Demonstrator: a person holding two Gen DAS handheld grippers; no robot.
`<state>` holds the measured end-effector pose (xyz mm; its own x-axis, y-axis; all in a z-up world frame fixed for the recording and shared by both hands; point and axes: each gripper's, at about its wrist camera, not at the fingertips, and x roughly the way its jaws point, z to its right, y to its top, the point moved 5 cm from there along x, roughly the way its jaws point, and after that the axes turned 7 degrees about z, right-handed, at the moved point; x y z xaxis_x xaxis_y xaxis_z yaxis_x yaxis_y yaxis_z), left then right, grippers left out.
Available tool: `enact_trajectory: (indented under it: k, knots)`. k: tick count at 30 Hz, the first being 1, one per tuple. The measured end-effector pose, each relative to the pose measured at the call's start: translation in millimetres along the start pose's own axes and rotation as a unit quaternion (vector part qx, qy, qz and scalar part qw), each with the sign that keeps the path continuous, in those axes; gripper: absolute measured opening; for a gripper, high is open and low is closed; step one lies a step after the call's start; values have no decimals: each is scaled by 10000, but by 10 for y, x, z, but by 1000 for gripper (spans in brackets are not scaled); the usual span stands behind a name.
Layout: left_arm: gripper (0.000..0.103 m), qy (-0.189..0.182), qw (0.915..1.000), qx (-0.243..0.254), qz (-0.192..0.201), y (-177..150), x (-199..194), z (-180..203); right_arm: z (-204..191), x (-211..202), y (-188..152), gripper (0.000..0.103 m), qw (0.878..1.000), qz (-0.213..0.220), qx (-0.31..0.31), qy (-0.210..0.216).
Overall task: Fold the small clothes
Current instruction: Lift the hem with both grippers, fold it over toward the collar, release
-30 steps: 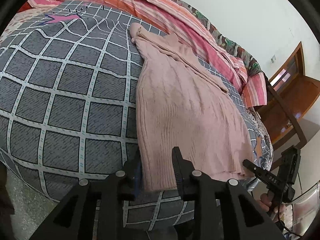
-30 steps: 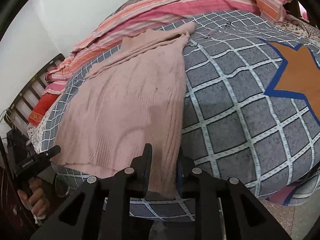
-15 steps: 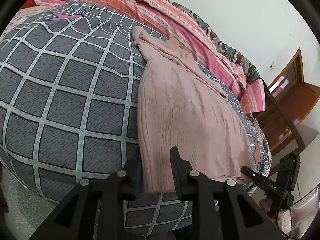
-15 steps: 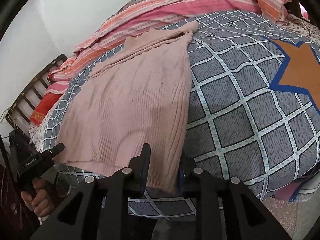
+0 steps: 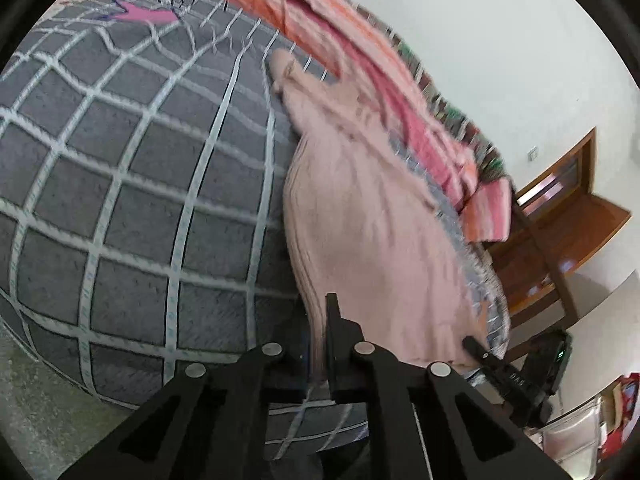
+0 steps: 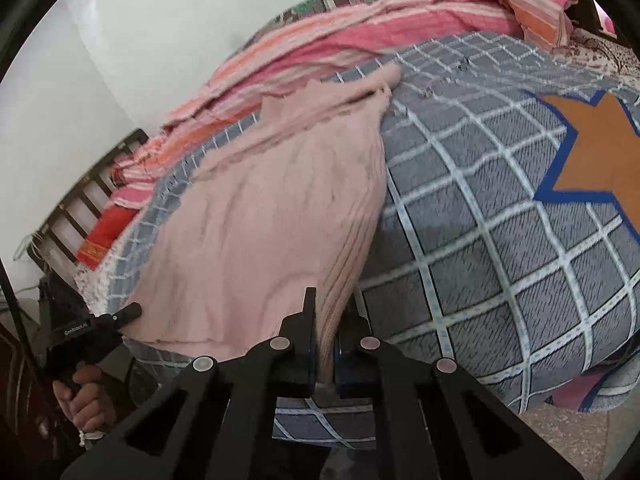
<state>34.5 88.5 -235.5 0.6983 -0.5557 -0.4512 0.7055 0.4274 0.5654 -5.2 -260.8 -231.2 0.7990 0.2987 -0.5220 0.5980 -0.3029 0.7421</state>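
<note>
Both claws (image 5: 318, 344) (image 6: 326, 340) pinch sweater (image 5: 360, 220) hem.

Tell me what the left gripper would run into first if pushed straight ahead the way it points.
Probably the pink sweater itself: the left gripper is shut on its hem, with the knit stretched ahead over the grey checked blanket.

Under my tongs spreads a grey quilt with white grid lines (image 5: 132, 184) and an orange star patch (image 6: 592, 156); beyond, pink-and-orange striped bedding (image 6: 360, 28), perhaps a wooden door (image 5: 560, 184).
</note>
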Motion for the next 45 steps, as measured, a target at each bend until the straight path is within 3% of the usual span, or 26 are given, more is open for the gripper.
enact_trajectory:
  k: [8,12,17,22,27,37,45]
  knots:
    - [7,-310,9961,240,791,503,-308,389,-118,-332,519,5,9959,783,201,411]
    - [7,-132,9918,681,1075,782,-315,602,-209,-362,825,5,9935,1014,63,509]
    - [7,-41,9882,868,1264,1099,-139,783,-291,-259,1161,5,9911,1252,-217,388]
    - [7,205,9853,964,1397,1411,141,828,-238,47,1485,5,9910,1290,49,341]
    - [7,497,9838,723,1563,1703,463,677,-97,344,1784,5,9894,1325,431,412]
    - [7,663,9873,483,1362,2059,1070,491,81,1010,2172,5,9900,1068,864,331]
    - [7,912,9870,413,1257,2428,1553,425,78,1476,2486,5,9942,851,657,70]
